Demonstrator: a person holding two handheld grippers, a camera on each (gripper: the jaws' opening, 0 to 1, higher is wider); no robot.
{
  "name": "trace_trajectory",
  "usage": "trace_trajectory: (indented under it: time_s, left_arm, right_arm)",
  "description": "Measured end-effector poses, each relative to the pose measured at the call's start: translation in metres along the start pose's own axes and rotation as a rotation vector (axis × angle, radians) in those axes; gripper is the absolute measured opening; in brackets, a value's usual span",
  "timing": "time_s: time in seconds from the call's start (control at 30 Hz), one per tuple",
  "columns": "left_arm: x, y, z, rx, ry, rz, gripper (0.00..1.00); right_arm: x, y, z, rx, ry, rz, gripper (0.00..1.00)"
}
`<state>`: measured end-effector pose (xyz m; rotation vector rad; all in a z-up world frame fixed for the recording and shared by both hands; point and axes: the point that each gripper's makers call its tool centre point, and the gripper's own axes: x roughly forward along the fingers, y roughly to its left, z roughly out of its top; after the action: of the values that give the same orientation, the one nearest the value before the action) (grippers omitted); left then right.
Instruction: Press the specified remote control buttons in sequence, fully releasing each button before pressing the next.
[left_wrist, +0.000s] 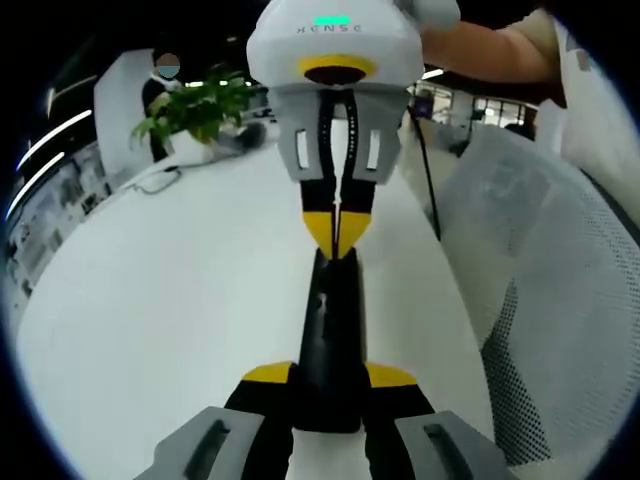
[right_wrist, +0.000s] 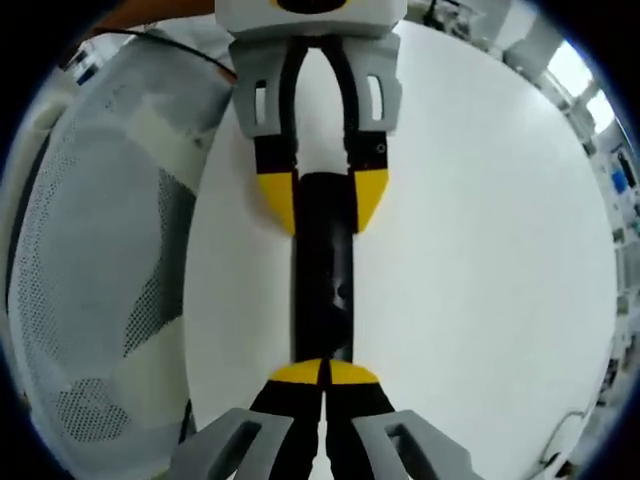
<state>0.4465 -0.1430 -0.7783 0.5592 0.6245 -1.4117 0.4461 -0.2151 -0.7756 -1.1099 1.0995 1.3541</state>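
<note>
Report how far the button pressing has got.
Done: the left gripper is clamped on the black remote control, held over the white table. In hand: the right gripper, jaws closed, presses its tips on the remote's far end. Left: I cannot tell how many presses remain.

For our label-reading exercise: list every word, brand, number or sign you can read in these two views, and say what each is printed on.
"HENSC", or close to it; faint grey letters on the white body of the right gripper, in the left gripper view.
Remote control: any button markings too dark to read.
Wall displays far left: too blurred to read.
</note>
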Motion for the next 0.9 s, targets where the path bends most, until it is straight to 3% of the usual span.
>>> trace_trajectory:
  time_s: [0.27, 0.9]
  left_arm:
    - [0.001, 0.001, -0.001, 0.000, 0.001, 0.000, 0.24]
    - [0.000, 0.000, -0.001, 0.006, 0.009, -0.004, 0.24]
  right_arm:
    - [-0.002, -0.002, -0.001, 0.040, -0.050, 0.009, 0.00]
    - [-0.022, -0.008, 0.006, 0.010, -0.058, -0.027, 0.00]
